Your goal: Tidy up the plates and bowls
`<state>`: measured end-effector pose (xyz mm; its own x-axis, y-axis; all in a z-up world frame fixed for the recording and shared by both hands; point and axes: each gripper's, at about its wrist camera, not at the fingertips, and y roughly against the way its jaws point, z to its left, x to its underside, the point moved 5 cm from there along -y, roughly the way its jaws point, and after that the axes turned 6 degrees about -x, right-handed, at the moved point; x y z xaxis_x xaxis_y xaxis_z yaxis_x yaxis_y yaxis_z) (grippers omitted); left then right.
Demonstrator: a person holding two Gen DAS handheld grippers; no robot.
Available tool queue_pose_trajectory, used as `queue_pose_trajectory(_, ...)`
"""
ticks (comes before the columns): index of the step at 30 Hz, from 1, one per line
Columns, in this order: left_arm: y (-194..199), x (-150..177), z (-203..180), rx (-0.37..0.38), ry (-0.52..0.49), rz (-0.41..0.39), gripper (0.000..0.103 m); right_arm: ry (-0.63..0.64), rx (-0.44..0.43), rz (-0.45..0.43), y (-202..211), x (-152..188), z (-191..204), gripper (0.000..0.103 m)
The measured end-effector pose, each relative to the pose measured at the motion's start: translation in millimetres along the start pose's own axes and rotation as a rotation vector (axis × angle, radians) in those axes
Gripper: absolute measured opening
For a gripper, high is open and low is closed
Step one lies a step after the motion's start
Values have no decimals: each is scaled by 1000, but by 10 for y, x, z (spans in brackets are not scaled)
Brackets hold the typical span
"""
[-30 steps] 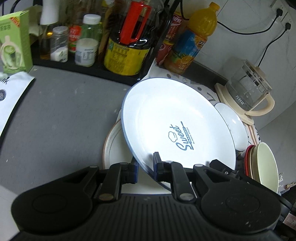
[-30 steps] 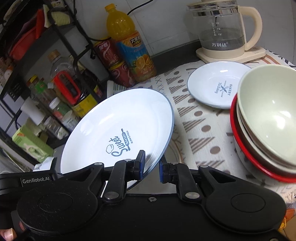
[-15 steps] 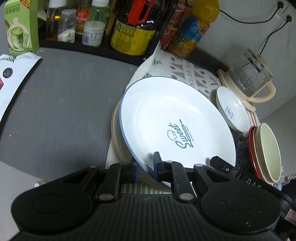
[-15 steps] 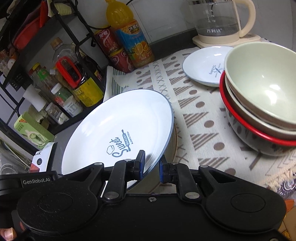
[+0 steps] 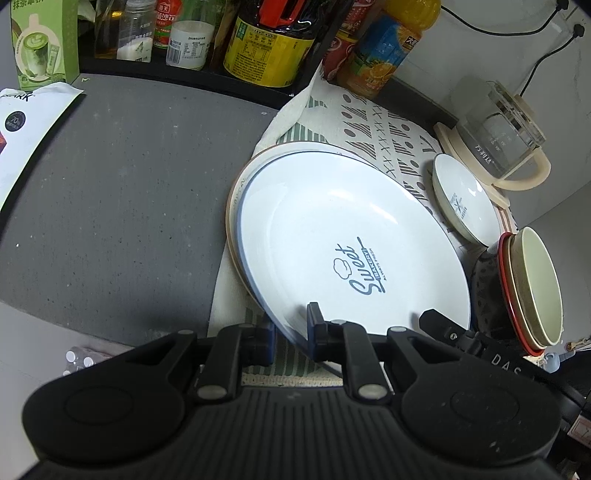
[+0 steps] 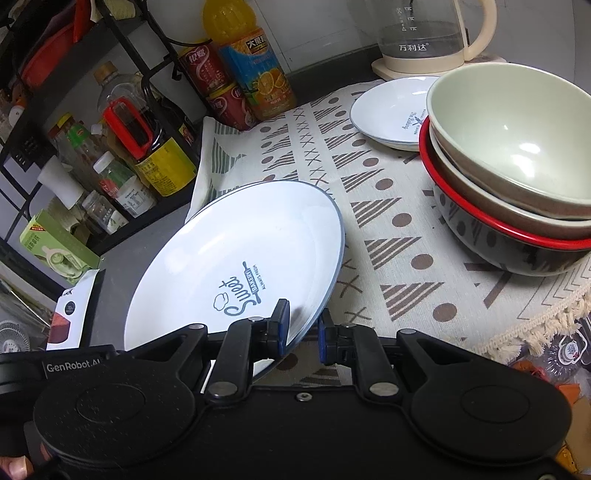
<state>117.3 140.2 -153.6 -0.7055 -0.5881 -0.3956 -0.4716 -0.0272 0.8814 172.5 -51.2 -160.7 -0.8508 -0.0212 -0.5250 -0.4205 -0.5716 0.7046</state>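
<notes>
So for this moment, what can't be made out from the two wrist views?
- Plate underneath: left view shows only its rim; the Sweet plate covers the rest. Contact unclear.
- Lower bowls: right view, insides hidden by the top bowl.
- Kettle: top cut off by the frame edge.
- Shelf labels: too small.

Dim indoor light; soft glare on the glossy white blue-rimmed plate [image 5: 332, 229]; sharp focus, fisheye-curved edges with dark corners.

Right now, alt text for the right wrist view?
The right claw grips the rim of a tilted white plate over a patterned cloth. Stacked bowls stand to the right, a small plate and kettle behind.
</notes>
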Motion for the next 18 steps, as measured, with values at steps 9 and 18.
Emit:
queue_pose_trajectory(9, -29, -29, 0, -14, 17, 46, 15, -36, 7, 7, -28, -21, -10, 15)
queue_pose_trajectory(18, -81, -54, -9, -18, 5, 77, 20, -83, 11, 20, -35, -43, -49, 14)
